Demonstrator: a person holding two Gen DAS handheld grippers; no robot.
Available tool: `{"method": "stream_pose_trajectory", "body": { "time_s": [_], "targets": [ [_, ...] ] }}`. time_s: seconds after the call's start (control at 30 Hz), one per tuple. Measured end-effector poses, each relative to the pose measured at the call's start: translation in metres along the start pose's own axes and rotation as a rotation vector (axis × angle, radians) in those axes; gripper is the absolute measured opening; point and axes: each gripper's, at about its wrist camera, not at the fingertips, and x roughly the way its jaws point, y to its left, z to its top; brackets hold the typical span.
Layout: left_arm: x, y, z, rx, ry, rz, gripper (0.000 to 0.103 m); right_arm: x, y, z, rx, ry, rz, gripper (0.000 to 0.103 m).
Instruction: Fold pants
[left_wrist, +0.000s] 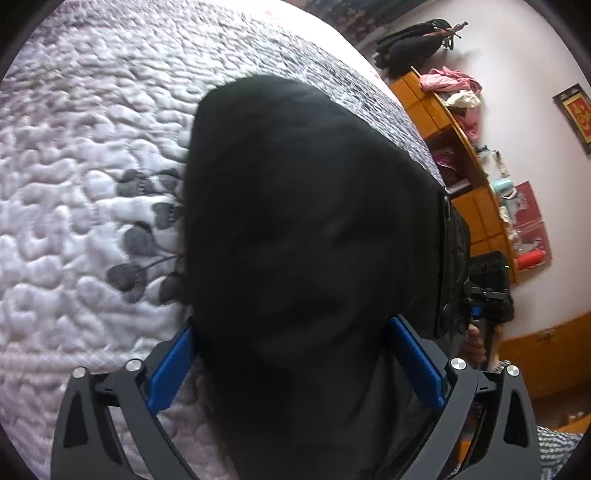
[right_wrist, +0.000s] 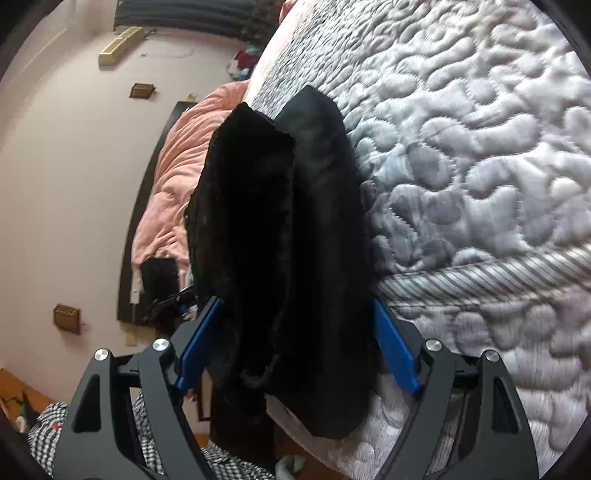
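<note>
Left hand-held gripper (left_wrist: 291, 365): jaws spread wide, black pants (left_wrist: 310, 206) bunched between, grip unclear. Right hand-held gripper (right_wrist: 295, 343): jaws wide, pads clear of pants. Pants on quilted bed (right_wrist: 480, 147).

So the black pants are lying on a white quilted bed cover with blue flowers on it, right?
Almost. The black pants do lie on a white quilted bed cover, but the printed shapes beside the pants are dark grey leaves on thin stems, not blue flowers. The left wrist view shows them clearly.
</note>
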Motion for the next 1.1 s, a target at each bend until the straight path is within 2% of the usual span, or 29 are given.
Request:
{"method": "stream_pose_trajectory", "body": {
  "time_s": [0.17,0.33,0.53,0.57,0.67,0.73,0.77,0.83,0.93,1.1],
  "targets": [
    [0.012,0.005,0.015,-0.009,0.057,-0.085,0.100,0.006,0.001,0.009,-0.017,0.036,0.045,0.080],
    [0.023,0.022,0.019,-0.011,0.107,-0.230,0.100,0.012,0.002,0.018,-0.026,0.066,0.068,0.080],
    [0.031,0.023,0.026,-0.022,0.133,-0.298,0.099,0.019,0.010,0.021,-0.042,0.081,0.062,0.077],
    [0.030,0.024,0.025,-0.022,0.131,-0.310,0.099,0.020,0.010,0.022,-0.043,0.081,0.061,0.076],
    [0.025,0.020,0.021,-0.005,0.096,-0.327,0.095,0.021,0.014,0.019,-0.052,0.067,0.045,0.065],
    [0.020,0.022,0.013,0.008,0.072,-0.328,0.081,0.020,0.017,0.015,-0.049,0.043,0.051,0.053],
    [0.017,0.023,0.011,0.008,0.063,-0.336,0.075,0.016,0.016,0.012,-0.050,0.032,0.052,0.051],
    [0.011,0.022,0.007,0.010,0.051,-0.353,0.056,0.013,0.023,0.007,-0.074,0.009,0.041,0.043],
    [0.006,0.020,0.004,-0.001,0.023,-0.376,0.041,0.010,0.038,0.002,-0.114,-0.022,0.032,0.036],
    [0.003,0.019,0.004,-0.024,-0.016,-0.400,0.032,0.006,0.050,0.003,-0.120,-0.053,0.024,0.034]
  ]
}}
